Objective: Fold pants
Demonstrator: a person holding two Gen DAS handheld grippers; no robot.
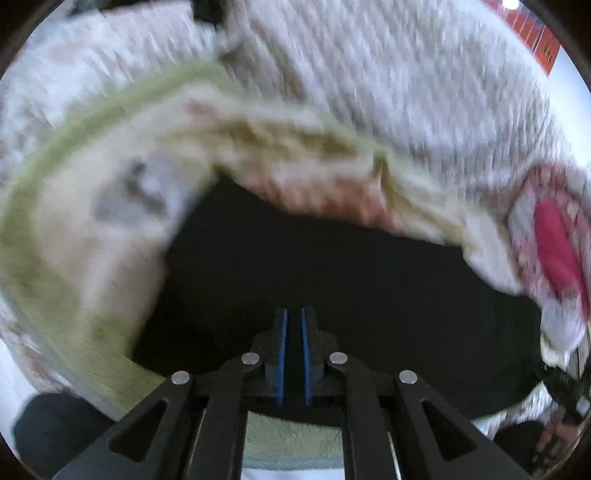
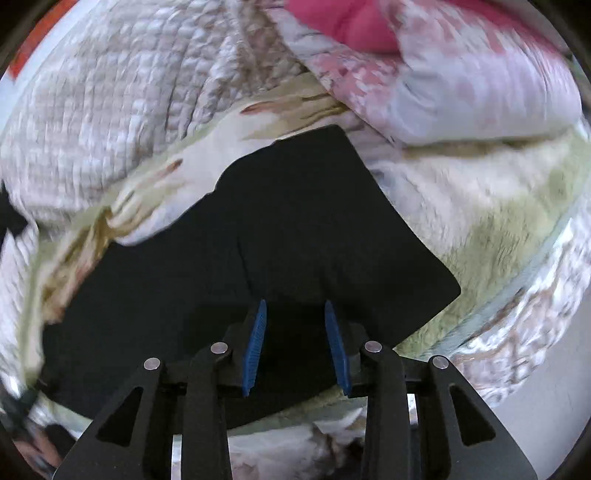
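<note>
Pants (image 2: 295,236) flat on the blanket (image 2: 480,206), quilt (image 2: 110,110) seemingly bunched behind.

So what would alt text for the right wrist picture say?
Black pants lie spread on a pale quilted bedspread, under the right gripper, whose blue-padded fingers stand apart. A pink item sits at the top edge.

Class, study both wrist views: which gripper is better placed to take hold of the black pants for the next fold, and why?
Probably the right gripper: its jaws stand apart over the black pants, with cloth between them. The left gripper is nearly closed, apparently holding nothing.
</note>
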